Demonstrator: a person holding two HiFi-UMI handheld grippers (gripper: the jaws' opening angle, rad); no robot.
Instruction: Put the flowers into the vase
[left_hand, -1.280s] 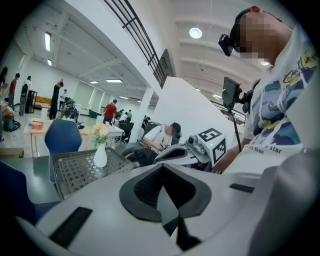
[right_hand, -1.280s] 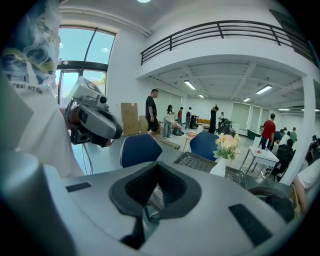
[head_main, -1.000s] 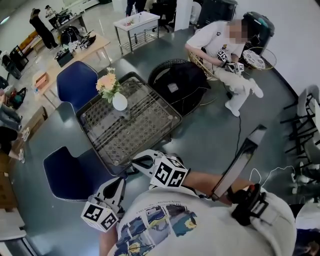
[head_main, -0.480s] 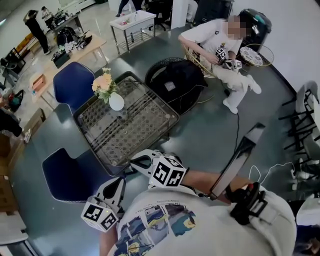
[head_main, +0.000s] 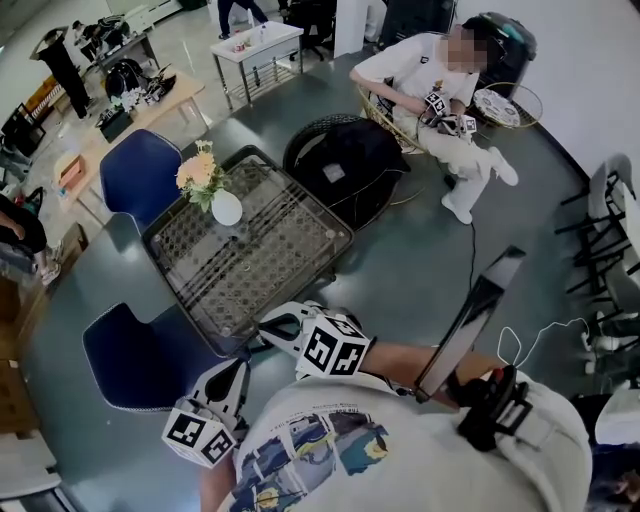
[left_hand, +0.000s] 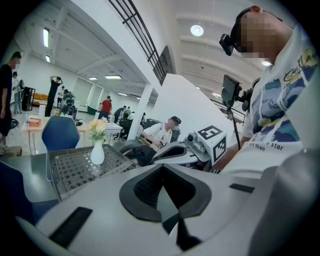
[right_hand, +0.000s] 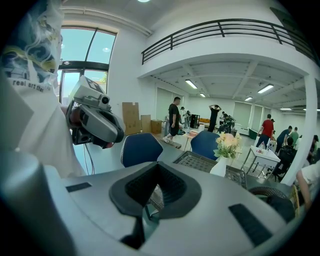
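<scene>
We hold both grippers low by our chest, just short of the mesh worktop (head_main: 262, 268). The left gripper (left_hand: 170, 220) has its jaws clenched on nothing. The right gripper (right_hand: 142, 217) is likewise pressed together and empty. The flowers (head_main: 197, 170) stand in the white vase (head_main: 227, 209), upright near the worktop's far left corner, well apart from both grippers.
</scene>
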